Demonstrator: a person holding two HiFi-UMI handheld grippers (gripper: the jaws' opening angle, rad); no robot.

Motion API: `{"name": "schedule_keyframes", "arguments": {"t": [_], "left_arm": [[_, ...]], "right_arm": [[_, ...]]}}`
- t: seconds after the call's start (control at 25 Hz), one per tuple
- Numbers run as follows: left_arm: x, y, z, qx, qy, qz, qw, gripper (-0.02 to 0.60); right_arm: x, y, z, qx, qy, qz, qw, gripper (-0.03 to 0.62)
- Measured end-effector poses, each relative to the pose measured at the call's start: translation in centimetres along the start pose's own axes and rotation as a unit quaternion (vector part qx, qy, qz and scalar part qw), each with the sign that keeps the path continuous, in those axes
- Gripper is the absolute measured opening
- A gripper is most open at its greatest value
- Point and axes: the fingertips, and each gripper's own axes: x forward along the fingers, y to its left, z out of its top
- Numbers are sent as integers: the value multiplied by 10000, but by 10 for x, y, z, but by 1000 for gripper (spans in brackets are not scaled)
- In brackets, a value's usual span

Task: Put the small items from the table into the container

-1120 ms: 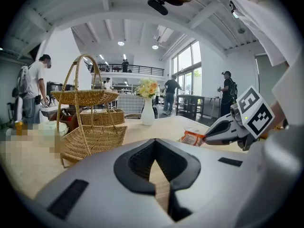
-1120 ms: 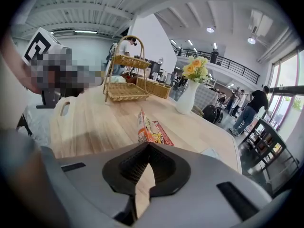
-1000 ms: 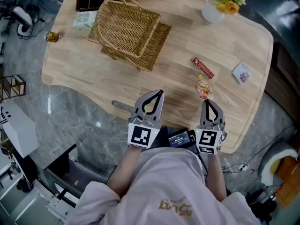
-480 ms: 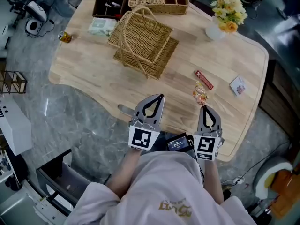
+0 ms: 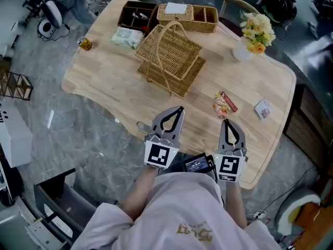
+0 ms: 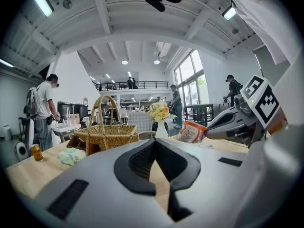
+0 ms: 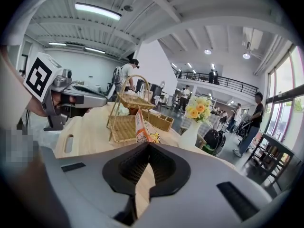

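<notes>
A pale wooden bench [image 5: 99,82] stands on a grey stone floor [image 5: 78,139]. At its near edge the left gripper [image 5: 179,109] is clenched on nothing. The right gripper [image 5: 226,121] pinches an orange snack packet [image 5: 220,107] at its tips. A red bar [image 5: 229,102] lies just beyond, a small white packet [image 5: 263,109] to the right, and the wicker basket [image 5: 171,61] farther left.

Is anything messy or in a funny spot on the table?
Nothing is spilled or broken. Only the little can sits right at the corner of the table, where a bump might knock it off.
</notes>
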Motion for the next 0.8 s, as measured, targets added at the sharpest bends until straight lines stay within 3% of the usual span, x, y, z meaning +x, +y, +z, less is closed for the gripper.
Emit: {"name": "schedule_keyframes", "arguments": {"t": [0.24, 0.4, 0.8], "left_arm": [[-9, 21, 12, 124, -97, 219, 9996, 6], [-13, 35, 12, 604, -193, 189, 9978, 5], [-18, 65, 31, 500, -332, 564, 9966, 5]], "right_arm": [[7, 3, 26, 100, -250, 54, 9996, 21], [14, 4, 48, 118, -460, 133, 9988, 21], [33, 6, 88, -14, -762, 265, 9967, 21]]}}
